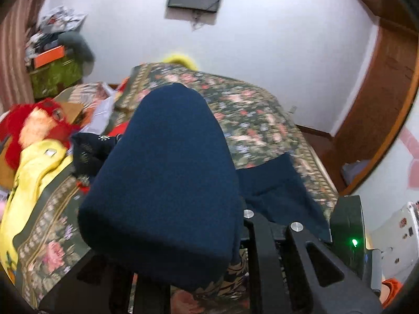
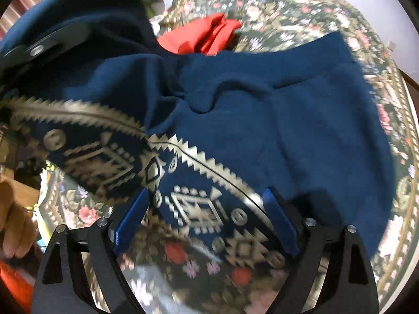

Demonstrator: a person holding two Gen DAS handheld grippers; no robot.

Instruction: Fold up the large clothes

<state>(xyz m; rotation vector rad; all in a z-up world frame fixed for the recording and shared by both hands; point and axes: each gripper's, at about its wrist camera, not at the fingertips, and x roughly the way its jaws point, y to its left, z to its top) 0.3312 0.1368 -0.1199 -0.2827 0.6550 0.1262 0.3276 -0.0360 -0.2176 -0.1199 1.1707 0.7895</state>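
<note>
- Bed (image 1: 262, 120): covered by a floral spread, it carries the whole scene; other clothing, red and yellow, lies piled along its far side in the left wrist view.
- Navy garment (image 2: 301, 120): a large dark blue piece with a silver geometric border, lying partly spread on the bed and partly lifted. In the right wrist view its flat part runs from the lower centre up toward the upper right, which reads as its long axis; the patterned border crosses the frame diagonally from the left edge to the lower centre.
- Progress, as a judgement: the fold looks barely started. One end is raised and draped, the rest lies loose with wrinkles, and no neat fold shows; squaring and folding remain.
- Red cloth (image 2: 207, 36): bunched on the bed just beyond the navy garment's far edge.
- Left tongs (image 1: 235, 225): nearly closed, with navy fabric draped over them and hanging in front of the lens; the pads are hidden, so a pinch on the garment is probable, not seen.
- Right tongs (image 2: 207, 225): spread wide, blue fingers (image 2: 131, 222) either side of the patterned border, not pressing it.
</note>
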